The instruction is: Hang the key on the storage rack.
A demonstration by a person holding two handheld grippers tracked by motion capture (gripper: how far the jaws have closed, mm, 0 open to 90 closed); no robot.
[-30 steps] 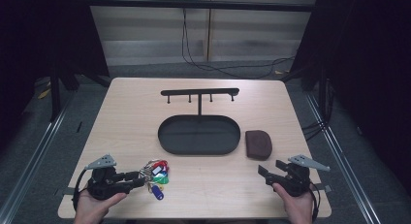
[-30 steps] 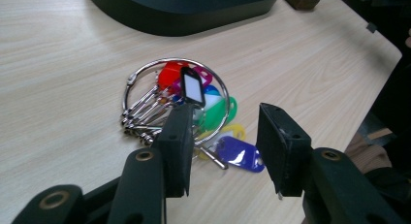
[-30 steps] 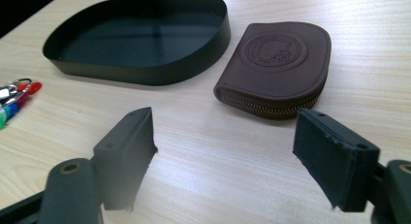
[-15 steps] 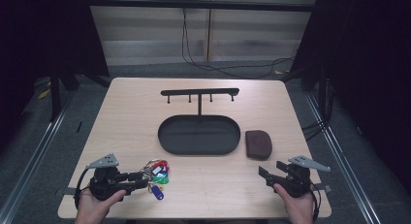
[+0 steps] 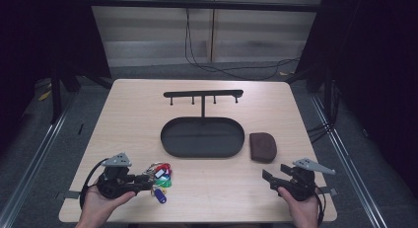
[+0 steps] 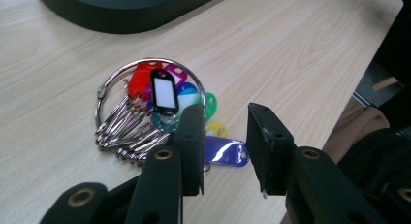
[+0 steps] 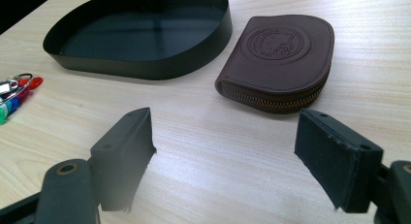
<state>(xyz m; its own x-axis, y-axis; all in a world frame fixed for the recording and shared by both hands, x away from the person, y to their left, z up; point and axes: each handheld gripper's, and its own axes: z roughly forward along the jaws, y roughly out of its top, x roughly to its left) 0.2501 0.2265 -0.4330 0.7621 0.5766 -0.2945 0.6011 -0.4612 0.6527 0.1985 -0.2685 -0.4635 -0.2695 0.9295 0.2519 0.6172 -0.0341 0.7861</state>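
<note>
While the left gripper (image 5: 148, 180) sits at the near left of the table (image 5: 123, 114), its jaws have just been closing, and in the left gripper view they stand a modest gap apart with nothing pressed between the pads: released, no grasp yet. The key bunch (image 6: 155, 107) lies flat on the wood just ahead of those jaws and slightly toward the left-hand jaw; that jaw's tip overlaps the green and yellow tags, and whether it touches them I cannot tell. The purple tag (image 6: 225, 150) lies nearest, showing in the gap between the jaws. The metal ring (image 6: 104, 88) lies farther out, keys fanned down from it on the side away from the gap. In the high view the bunch runs roughly from the ring, on the tray side, to the purple tag on the person's side, so its long axis crosses the line of the jaws rather than following it. Judgement: the left gripper is by far the nearer; the coming pinch depends on nudging forward so a tag or the ring comes between the pads. The right gripper (image 5: 276, 177) rests well apart, jaws wide and empty, facing the brown pouch (image 7: 278, 64), which lies just beside the black oval tray (image 7: 145, 64).
</note>
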